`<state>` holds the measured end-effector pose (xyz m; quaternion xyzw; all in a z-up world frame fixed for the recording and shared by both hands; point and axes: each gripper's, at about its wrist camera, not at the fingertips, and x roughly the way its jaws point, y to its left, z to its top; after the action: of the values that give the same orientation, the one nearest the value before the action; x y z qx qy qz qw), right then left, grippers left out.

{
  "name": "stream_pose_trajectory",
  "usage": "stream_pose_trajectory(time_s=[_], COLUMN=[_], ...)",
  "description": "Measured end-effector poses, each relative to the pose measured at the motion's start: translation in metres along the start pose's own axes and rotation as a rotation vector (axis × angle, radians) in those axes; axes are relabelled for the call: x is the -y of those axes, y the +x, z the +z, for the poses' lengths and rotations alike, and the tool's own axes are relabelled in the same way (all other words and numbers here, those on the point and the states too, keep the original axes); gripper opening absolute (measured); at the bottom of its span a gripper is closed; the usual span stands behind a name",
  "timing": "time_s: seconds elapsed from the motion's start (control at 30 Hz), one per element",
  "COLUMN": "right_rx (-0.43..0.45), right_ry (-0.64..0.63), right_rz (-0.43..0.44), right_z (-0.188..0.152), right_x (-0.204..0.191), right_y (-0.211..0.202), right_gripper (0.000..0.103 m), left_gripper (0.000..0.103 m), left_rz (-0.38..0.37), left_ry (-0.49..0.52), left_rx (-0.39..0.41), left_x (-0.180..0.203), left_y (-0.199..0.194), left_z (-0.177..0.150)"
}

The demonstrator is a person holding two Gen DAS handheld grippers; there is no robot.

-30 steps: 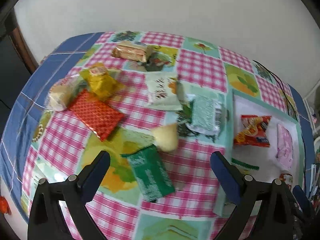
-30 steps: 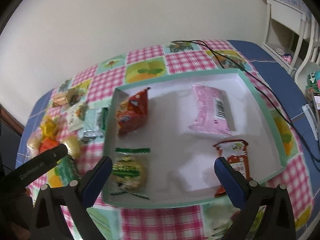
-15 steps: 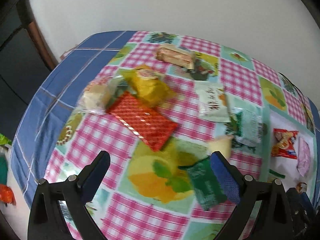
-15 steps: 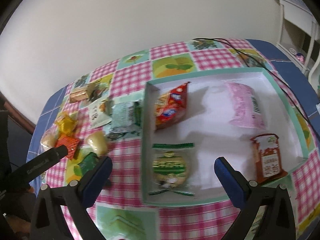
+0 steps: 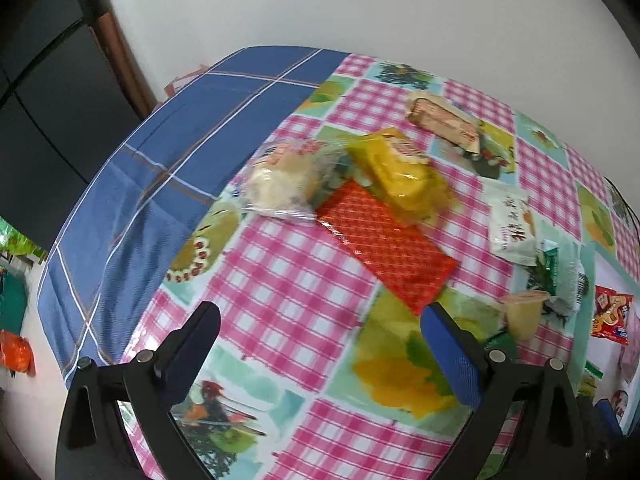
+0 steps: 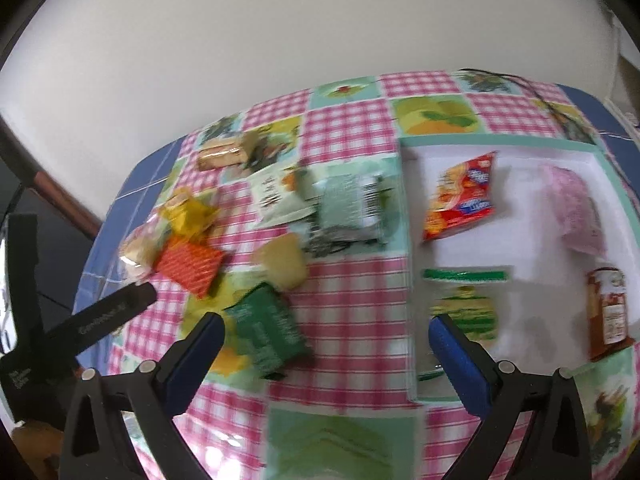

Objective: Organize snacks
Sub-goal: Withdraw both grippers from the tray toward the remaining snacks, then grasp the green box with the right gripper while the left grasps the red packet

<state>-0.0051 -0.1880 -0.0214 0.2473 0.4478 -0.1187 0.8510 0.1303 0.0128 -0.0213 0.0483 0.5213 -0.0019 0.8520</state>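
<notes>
Loose snacks lie on the checked tablecloth: a red packet (image 5: 386, 246), a yellow packet (image 5: 400, 170), a clear bag with a pale bun (image 5: 282, 180), a brown bar (image 5: 444, 122), a white sachet (image 5: 510, 226) and a jelly cup (image 5: 522, 314). My left gripper (image 5: 320, 332) hovers open and empty just short of the red packet. My right gripper (image 6: 326, 344) is open above a dark green packet (image 6: 268, 330). The white tray (image 6: 408, 264) at the right holds a red chip bag (image 6: 460, 196), a pink packet (image 6: 574, 212), a green-striped biscuit pack (image 6: 466, 306) and a red sachet (image 6: 608, 314).
A blue cloth border (image 5: 160, 152) falls off the table's left edge beside a dark wooden frame (image 5: 116, 36). A white wall (image 6: 280, 28) backs the table. A black cable (image 6: 532, 88) runs past the tray's far corner. The left gripper's body (image 6: 72, 332) shows low at the left.
Both views have swung left. The left gripper has moved from over the green packet toward the red packet and bun bag. The right gripper has shifted from the tray toward the loose snacks.
</notes>
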Motion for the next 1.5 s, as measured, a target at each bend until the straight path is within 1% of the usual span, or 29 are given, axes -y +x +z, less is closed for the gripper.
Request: stream_pose_trajectory(time_s=[0.1, 0.3, 0.53, 0.6, 0.73, 1.0, 1.1, 1.27, 1.4, 1.5], right_rx=[-0.022, -0.051, -0.115, -0.128, -0.143, -0.169, -0.173, -0.165, -0.149, -0.138], right_ry=[-0.032, -0.055, -0.074, -0.093, -0.132, -0.148, -0.148, -0.144, -0.158, -0.162], right_rz=[0.031, 0.048, 0.049, 0.034, -0.024, -0.092, -0.114, -0.124, -0.156, -0.163], right_z=[-0.003, -0.006, -0.011, -0.012, -0.013, -0.009, -0.007, 0.000, 0.007, 0.012], right_x=[-0.016, -0.030, -0.039, -0.041, -0.044, -0.042, -0.040, -0.035, -0.030, -0.030], right_y=[0.007, 0.019, 0.041, 0.047, 0.060, 0.080, 0.086, 0.090, 0.093, 0.093], right_gripper=[0.103, 0.103, 0.103, 0.103, 0.103, 0.103, 0.099, 0.091, 0.080, 0.071], left_gripper=[0.100, 0.100, 0.100, 0.100, 0.100, 0.100, 0.100, 0.100, 0.100, 0.100], left_rz=[0.013, 0.011, -0.029, -0.029, -0.033, -0.048, -0.063, -0.055, -0.069, -0.065], left_ry=[-0.024, -0.061, -0.052, -0.048, -0.048, -0.046, -0.056, -0.053, -0.056, -0.058], left_rx=[-0.007, -0.029, -0.080, -0.095, -0.111, -0.124, -0.121, -0.114, -0.105, -0.094], left_x=[-0.012, -0.024, -0.022, -0.022, -0.022, -0.017, -0.014, -0.006, 0.000, 0.006], left_y=[0.003, 0.012, 0.025, 0.030, 0.036, 0.044, 0.047, 0.051, 0.056, 0.059], left_z=[0.000, -0.001, -0.003, -0.003, -0.001, 0.006, 0.010, 0.016, 0.023, 0.027])
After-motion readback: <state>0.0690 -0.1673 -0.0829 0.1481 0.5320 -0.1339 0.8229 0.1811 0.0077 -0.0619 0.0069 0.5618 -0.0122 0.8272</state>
